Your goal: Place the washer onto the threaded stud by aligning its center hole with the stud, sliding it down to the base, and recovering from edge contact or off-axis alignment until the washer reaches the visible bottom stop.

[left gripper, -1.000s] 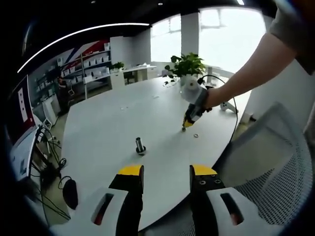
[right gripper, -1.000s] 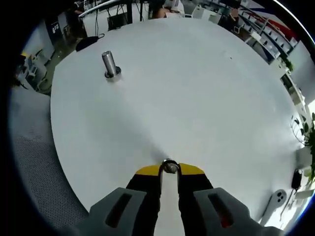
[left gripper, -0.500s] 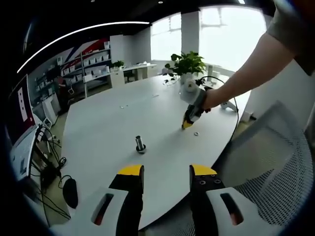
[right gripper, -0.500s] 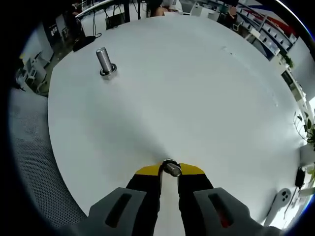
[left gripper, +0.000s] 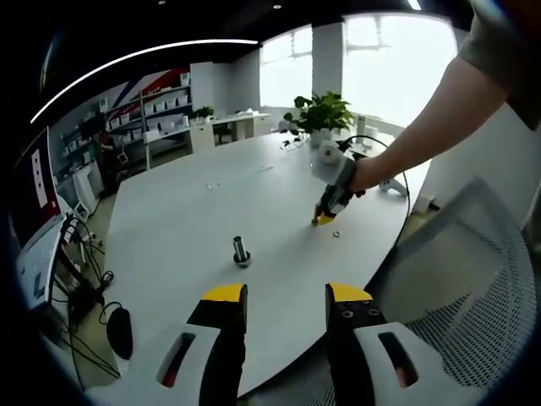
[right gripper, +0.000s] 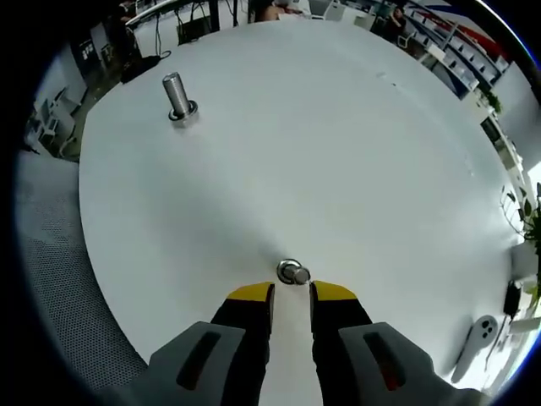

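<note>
Left gripper view: the washer (left gripper: 336, 233) at 2 o'clock is too small to resolve its centre hole. The threads on the stud (left gripper: 241, 250) are indistinguishable. The mesh chair (left gripper: 461, 296) is cut off at 4 o'clock.

Right gripper view: contact between the washer and the jaw tips cannot be determined. The stud's base detail is blurred.

Threaded studs: we count one (right gripper: 177, 98), upright on the white table (right gripper: 338, 152).
Washers: we count one (right gripper: 293, 273), flat on the table just beyond the right gripper's (right gripper: 292, 293) tips.
Grippers: we count two, the left gripper (left gripper: 287, 294) among them.
Potted plants: we see two, one (left gripper: 324, 114) at the table's far end, one (left gripper: 201, 112) by the shelves.
Mesh chairs: we see one (left gripper: 473, 279).
</note>
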`<state>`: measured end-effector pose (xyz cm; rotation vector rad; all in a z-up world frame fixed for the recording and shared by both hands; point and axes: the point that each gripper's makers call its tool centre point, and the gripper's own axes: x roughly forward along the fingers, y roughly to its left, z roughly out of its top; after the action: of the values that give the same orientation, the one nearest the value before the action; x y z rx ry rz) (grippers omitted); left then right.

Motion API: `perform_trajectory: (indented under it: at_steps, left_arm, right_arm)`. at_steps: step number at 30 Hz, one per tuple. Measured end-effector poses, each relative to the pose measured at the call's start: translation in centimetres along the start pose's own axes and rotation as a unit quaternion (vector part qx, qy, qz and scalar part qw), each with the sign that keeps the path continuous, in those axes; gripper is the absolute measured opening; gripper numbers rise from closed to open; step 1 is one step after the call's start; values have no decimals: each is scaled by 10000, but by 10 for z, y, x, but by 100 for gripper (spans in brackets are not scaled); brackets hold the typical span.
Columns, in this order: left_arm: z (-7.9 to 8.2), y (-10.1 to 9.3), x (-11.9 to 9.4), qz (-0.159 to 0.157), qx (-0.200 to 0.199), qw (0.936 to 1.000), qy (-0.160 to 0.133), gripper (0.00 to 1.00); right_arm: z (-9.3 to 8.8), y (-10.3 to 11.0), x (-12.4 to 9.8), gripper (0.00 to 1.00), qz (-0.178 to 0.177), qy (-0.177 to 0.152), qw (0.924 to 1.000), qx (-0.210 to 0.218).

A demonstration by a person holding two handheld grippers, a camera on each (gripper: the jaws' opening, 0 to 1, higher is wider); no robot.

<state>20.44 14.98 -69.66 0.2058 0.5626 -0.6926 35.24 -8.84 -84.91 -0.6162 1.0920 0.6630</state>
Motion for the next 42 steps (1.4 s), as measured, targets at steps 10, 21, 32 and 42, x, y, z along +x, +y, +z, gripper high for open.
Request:
perform_trajectory:
  at_steps: [10, 21, 32, 42]
  left_arm:
    - [1, -3, 0, -58, 23, 10000, -34, 35]
    - [0, -7, 1, -163, 90, 9998, -4, 35]
    - [1, -7, 1, -200, 92, 9998, -18, 35]
    - [0, -8, 2, -240, 84, 9997, -4, 35]
  right_arm:
    - [1, 1, -9, 19, -35, -38, 10000, 64]
    - [-24, 6, -12, 20, 99, 35, 9996, 267]
    - [-40, 19, -7, 22, 237, 88, 9985, 478]
    - [-39, 23, 2, 23, 338, 77, 9978, 566]
